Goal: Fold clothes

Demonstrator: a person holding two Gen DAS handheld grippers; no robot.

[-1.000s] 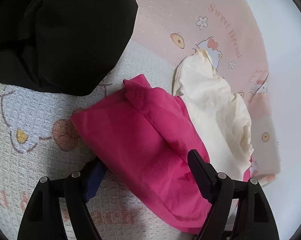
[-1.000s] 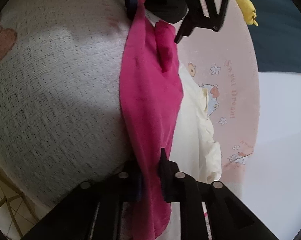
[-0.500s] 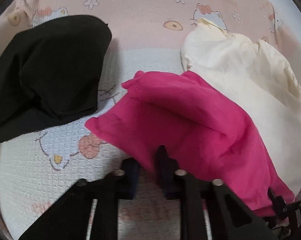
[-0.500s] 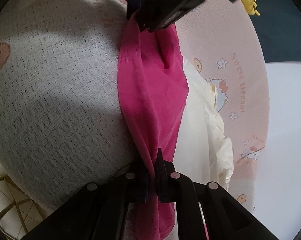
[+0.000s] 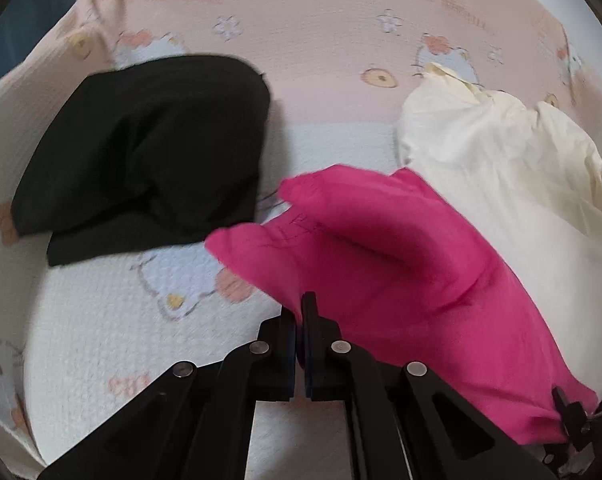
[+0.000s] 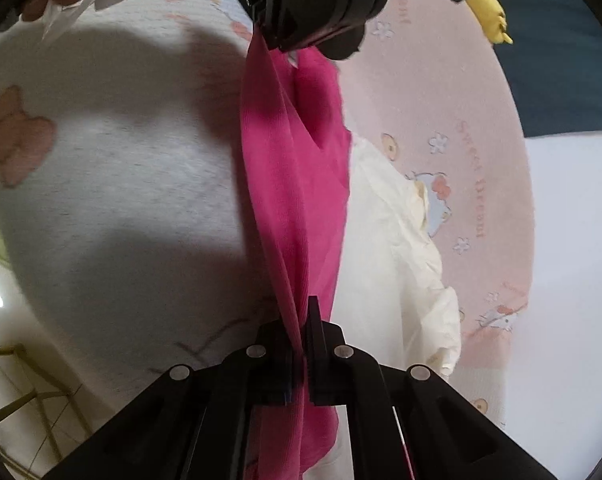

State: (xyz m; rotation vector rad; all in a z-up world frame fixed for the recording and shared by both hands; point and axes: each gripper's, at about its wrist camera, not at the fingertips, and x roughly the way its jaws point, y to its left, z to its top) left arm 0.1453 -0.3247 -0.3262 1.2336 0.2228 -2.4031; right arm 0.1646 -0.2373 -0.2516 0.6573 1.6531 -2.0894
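The pink garment (image 6: 297, 184) is pinched at opposite ends by the closed left tool (image 5: 299, 312) and right tool (image 6: 301, 320), stretched between them above the blanket (image 5: 113, 320), presumably for straightening before folding.

A bed covered by a pink-and-white cartoon blanket (image 5: 333, 92) carries a black garment (image 5: 149, 152) beyond and left of the left fingers (image 5: 309, 320), and a cream garment (image 5: 501, 184) to their right.
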